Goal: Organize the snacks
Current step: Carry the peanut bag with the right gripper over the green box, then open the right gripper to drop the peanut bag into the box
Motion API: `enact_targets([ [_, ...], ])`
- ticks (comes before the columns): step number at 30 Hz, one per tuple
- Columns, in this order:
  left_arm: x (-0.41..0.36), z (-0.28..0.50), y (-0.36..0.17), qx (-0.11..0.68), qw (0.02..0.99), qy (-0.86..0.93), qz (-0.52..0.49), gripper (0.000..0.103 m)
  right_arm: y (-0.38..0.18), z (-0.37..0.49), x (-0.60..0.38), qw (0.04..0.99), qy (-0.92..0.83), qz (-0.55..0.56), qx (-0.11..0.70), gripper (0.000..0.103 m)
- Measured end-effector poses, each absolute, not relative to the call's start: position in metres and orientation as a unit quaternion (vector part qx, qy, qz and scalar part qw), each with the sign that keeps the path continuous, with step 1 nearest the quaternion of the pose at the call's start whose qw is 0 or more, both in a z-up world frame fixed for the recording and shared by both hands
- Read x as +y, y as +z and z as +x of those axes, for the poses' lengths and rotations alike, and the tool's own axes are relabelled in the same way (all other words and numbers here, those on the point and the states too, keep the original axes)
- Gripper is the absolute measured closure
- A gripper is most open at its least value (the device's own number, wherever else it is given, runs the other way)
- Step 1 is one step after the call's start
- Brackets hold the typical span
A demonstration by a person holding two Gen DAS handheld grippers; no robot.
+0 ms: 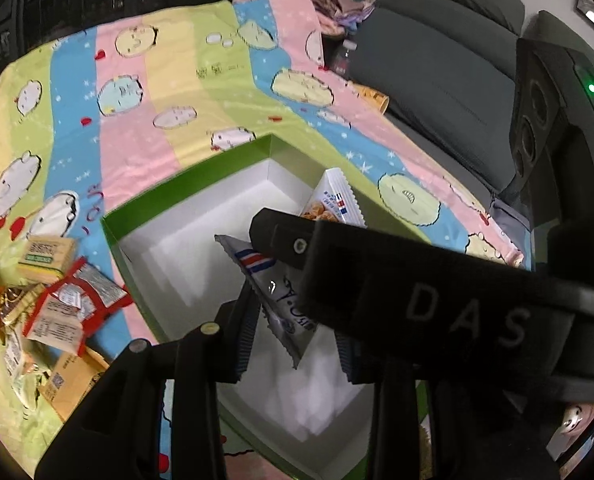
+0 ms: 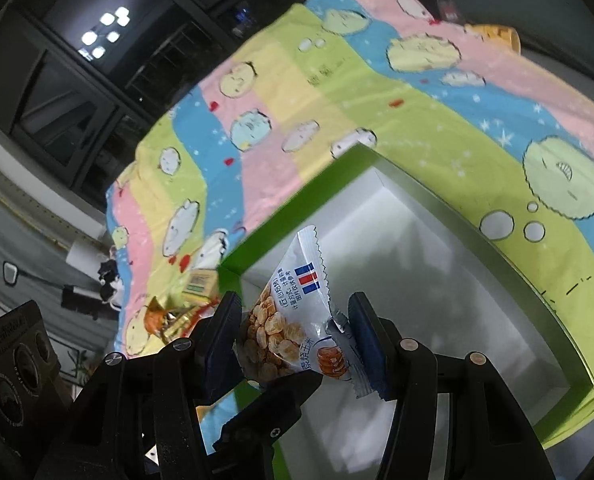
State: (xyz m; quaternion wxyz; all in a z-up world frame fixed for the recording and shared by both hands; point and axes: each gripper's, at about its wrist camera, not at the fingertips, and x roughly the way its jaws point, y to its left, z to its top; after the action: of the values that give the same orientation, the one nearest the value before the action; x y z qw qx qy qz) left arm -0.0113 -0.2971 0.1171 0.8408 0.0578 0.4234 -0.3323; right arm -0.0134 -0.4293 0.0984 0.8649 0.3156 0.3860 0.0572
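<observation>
A green box (image 1: 185,178) with a white inside lies open on a pastel cartoon blanket. My left gripper (image 1: 297,340) holds a white snack packet (image 1: 273,292) with red and blue stripes over the box. My right gripper (image 2: 297,344) is shut on a white packet of roasted corn (image 2: 293,320), held above the box (image 2: 297,204); that packet (image 1: 333,200) and the right gripper's black body (image 1: 417,292) also show in the left wrist view, crossing above the box.
A pile of loose snack packets (image 1: 57,300) lies on the blanket (image 1: 157,92) left of the box. A dark sofa (image 1: 437,60) stands at the back right. Dark windows (image 2: 77,60) stand behind the blanket.
</observation>
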Motion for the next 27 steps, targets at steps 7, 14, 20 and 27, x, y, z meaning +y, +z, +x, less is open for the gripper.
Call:
enact_targets([
  [7,-0.304,-0.004,0.100,0.450,0.828,-0.331,0.054,0.069,0.079,-0.004,-0.436,0.847,0.046,0.329,0.415,0.045],
  [14,-0.298,-0.007,0.101,0.449,0.833,-0.318,0.053,0.065,0.077,-0.004,-0.437,0.842,0.037,0.331,0.423,0.031],
  [20,-0.263,-0.018,0.123,0.416,0.854,-0.310,0.032,0.035,0.100,-0.012,-0.421,0.869,0.041,0.304,0.389,0.017],
  [27,-0.180,-0.033,0.154,0.368,0.900,-0.233,-0.011,0.017,0.130,-0.020,-0.377,0.893,0.094,0.254,0.359,0.012],
])
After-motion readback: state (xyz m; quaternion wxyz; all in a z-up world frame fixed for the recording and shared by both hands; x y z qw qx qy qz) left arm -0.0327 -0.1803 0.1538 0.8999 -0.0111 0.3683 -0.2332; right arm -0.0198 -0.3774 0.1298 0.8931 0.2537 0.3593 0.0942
